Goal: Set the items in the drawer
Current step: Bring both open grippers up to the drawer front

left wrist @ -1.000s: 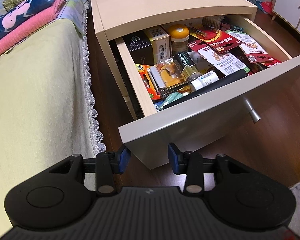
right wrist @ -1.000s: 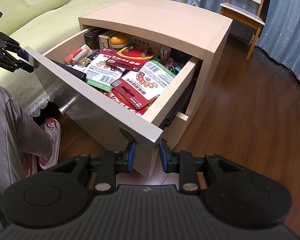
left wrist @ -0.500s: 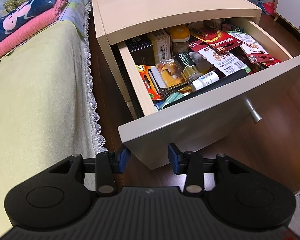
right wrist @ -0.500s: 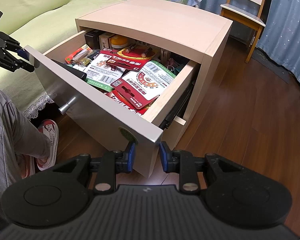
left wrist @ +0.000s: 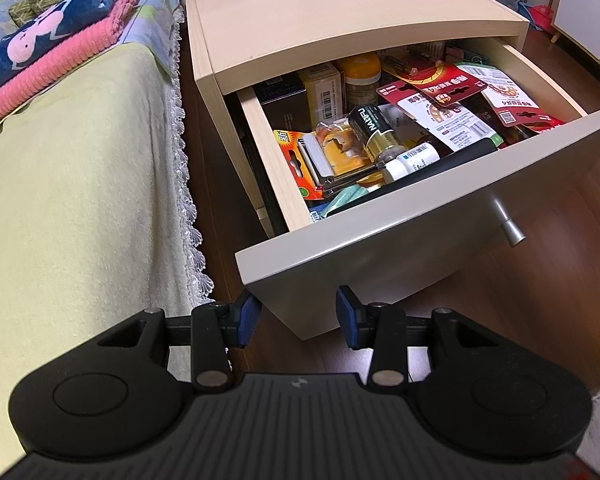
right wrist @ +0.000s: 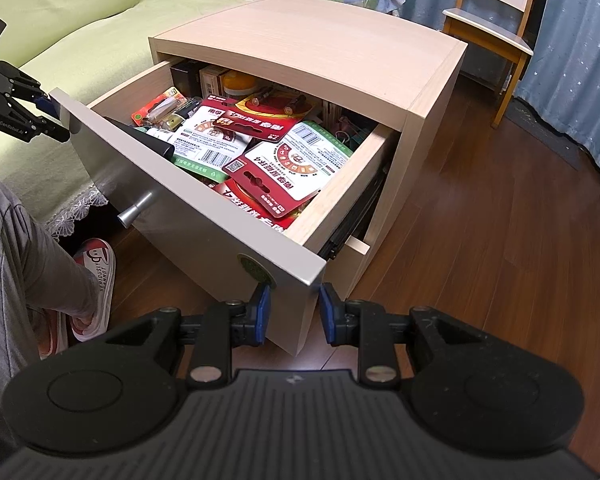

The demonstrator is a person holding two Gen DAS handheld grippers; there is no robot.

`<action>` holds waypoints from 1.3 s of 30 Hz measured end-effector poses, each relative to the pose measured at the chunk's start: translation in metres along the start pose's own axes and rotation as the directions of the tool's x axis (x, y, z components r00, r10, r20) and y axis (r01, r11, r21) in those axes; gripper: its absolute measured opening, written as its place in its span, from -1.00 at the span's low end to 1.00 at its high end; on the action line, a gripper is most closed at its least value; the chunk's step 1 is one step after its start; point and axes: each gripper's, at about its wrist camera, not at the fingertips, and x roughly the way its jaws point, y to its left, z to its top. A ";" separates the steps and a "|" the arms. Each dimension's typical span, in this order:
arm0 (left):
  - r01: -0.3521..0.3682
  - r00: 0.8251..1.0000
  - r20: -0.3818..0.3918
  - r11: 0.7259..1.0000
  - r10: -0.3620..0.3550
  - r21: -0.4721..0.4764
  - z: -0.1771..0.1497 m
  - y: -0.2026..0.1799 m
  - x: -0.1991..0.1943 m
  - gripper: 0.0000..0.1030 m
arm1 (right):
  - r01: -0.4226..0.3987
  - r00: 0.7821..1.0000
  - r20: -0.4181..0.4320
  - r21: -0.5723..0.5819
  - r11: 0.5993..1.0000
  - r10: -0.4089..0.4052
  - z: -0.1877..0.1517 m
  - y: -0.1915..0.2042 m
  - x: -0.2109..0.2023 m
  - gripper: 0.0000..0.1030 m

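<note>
A light wooden nightstand point(left wrist: 340, 12) has its drawer point(left wrist: 400, 240) pulled out, grey knob point(left wrist: 510, 232) on the front. The drawer is packed with red-and-white battery cards point(right wrist: 284, 160), a NANFU battery pack point(left wrist: 374, 128), a small white bottle point(left wrist: 412, 160), a yellow-lidded jar point(left wrist: 358, 66) and boxes at the back. My left gripper point(left wrist: 297, 316) is open, its fingers either side of the drawer front's left lower corner. At the opposite corner point(right wrist: 312, 280), my right gripper point(right wrist: 294, 310) is open in the same way. Neither holds an item. The right wrist view also shows the left gripper point(right wrist: 48, 112).
A bed with a yellow-green cover point(left wrist: 80, 200) and folded blankets point(left wrist: 60, 48) runs along the nightstand's left. A person's grey-trousered leg point(right wrist: 20, 248) and slipper point(right wrist: 94, 280) are in front of the drawer. A wooden chair point(right wrist: 496, 20) and a white cabinet point(left wrist: 588, 12) stand farther off on the wood floor.
The drawer has slid a little into the nightstand; the top now covers part of the yellow-lidded jar. Both grippers have stayed at the drawer front's corners.
</note>
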 end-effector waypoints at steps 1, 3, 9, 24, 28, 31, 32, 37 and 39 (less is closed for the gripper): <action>-0.001 1.000 0.000 1.000 0.001 0.000 0.001 0.000 0.000 -0.10 | 0.000 1.000 0.000 0.000 1.000 0.000 0.000 0.000 0.000 -0.54; -0.002 1.000 0.001 1.000 0.002 0.000 0.001 -0.001 0.002 -0.10 | -0.001 1.000 0.000 -0.001 1.000 0.001 0.000 0.000 0.001 -0.54; -0.008 1.000 0.003 1.000 0.008 -0.002 0.004 0.000 0.003 -0.10 | -0.001 1.000 0.003 -0.005 1.000 0.001 0.001 -0.001 0.003 -0.54; -0.016 1.000 0.014 1.000 0.016 -0.001 0.000 -0.002 0.004 -0.10 | 0.002 1.000 0.010 0.001 1.000 -0.002 0.001 -0.001 0.006 -0.53; -0.019 1.000 0.016 1.000 0.019 -0.002 0.000 -0.002 0.004 -0.10 | 0.006 1.000 0.009 0.000 1.000 -0.006 0.002 -0.001 0.006 -0.53; -0.018 1.000 0.018 1.000 0.018 0.000 -0.001 -0.002 0.004 -0.10 | 0.008 1.000 0.008 -0.001 1.000 -0.008 0.002 -0.001 0.006 -0.53; -0.018 1.000 0.019 1.000 0.018 0.000 -0.001 -0.002 0.004 -0.10 | 0.009 1.000 0.008 -0.001 1.000 -0.009 0.003 -0.001 0.006 -0.53; -0.018 1.000 0.022 1.000 0.018 -0.001 -0.002 -0.002 0.004 -0.10 | 0.011 1.000 0.008 0.000 1.000 -0.011 0.002 -0.001 0.006 -0.53; -0.019 1.000 0.024 1.000 0.019 -0.001 -0.002 -0.002 0.004 -0.10 | 0.013 1.000 0.008 0.000 1.000 -0.013 0.003 -0.001 0.006 -0.53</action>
